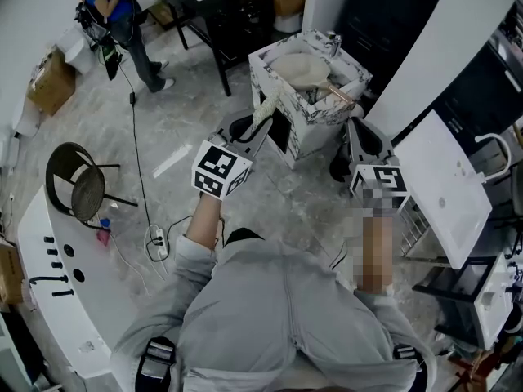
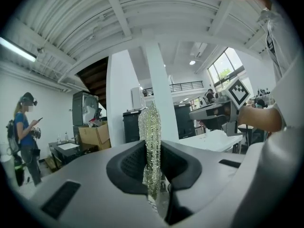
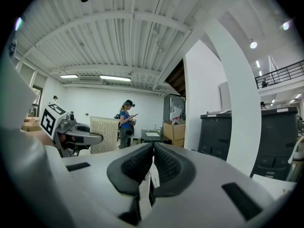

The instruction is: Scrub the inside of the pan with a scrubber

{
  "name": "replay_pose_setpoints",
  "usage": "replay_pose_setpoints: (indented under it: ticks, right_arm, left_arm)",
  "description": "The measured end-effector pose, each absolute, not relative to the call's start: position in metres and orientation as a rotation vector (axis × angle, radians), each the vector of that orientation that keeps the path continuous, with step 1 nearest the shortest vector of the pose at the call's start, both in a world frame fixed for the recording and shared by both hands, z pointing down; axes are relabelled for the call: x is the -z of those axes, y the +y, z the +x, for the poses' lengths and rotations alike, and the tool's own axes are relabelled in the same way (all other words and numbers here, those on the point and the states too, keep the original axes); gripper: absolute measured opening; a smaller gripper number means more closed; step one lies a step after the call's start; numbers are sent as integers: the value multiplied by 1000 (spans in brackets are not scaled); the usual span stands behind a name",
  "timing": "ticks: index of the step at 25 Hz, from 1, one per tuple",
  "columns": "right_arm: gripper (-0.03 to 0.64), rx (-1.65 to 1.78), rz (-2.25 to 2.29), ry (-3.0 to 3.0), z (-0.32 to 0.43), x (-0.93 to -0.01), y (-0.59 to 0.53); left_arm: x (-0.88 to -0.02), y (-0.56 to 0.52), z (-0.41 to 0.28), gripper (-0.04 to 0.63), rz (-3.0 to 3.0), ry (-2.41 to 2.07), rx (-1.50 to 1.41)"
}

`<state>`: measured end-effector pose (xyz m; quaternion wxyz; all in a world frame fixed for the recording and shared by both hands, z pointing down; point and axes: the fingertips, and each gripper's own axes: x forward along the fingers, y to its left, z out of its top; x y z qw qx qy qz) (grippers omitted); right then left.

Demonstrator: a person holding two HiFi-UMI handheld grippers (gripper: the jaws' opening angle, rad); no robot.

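Observation:
The pan (image 1: pixel 299 70) lies pale and round inside a marble-patterned sink box (image 1: pixel 270 78), its handle pointing right. My left gripper (image 1: pixel 260 127) hovers just in front of the box, shut on a silvery mesh scrubber (image 1: pixel 266 107) that sticks up from between the jaws. In the left gripper view the scrubber (image 2: pixel 150 141) stands pinched in the left gripper (image 2: pixel 153 161), and the pan is out of sight. My right gripper (image 1: pixel 358 129) is to the right of the box; in its own view the right gripper (image 3: pixel 152 167) is shut with nothing in it. Both point upward into the room.
A white table (image 1: pixel 445 188) stands at the right. A black stool (image 1: pixel 78 188) and floor cables (image 1: pixel 155 237) are at the left, beside a white curved counter (image 1: pixel 49 300). A person in blue (image 1: pixel 122 11) stands far back left, near a dark desk (image 1: pixel 214 11).

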<state>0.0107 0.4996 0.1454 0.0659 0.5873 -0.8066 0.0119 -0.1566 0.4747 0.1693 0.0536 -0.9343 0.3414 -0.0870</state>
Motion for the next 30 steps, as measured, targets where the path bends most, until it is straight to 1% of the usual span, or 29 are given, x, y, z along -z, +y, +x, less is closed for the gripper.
replay_pose_setpoints:
  ticks: [7,13,19,25,30]
  right_arm:
    - [35,-50,1755,-2457,21,-150,494]
    - [35,-85,1773,-2427,18,-165,459]
    - [35,-99,1859,-2439,16,-169,379]
    - [35,-37,1835,-2420,-1,-157,279]
    - [35,-68,1873,-2404,-10,-155,218]
  left_arm:
    - [-169,468,-147,66,-2839,1069,237]
    - [-178,431,-145,66,-2834,1011,272]
    - [-195,345,-147,66,-2822,954,294]
    - [-173,237,-156,66,-2821,914,225]
    - [-167,170,-163,66,-2815,878,233]
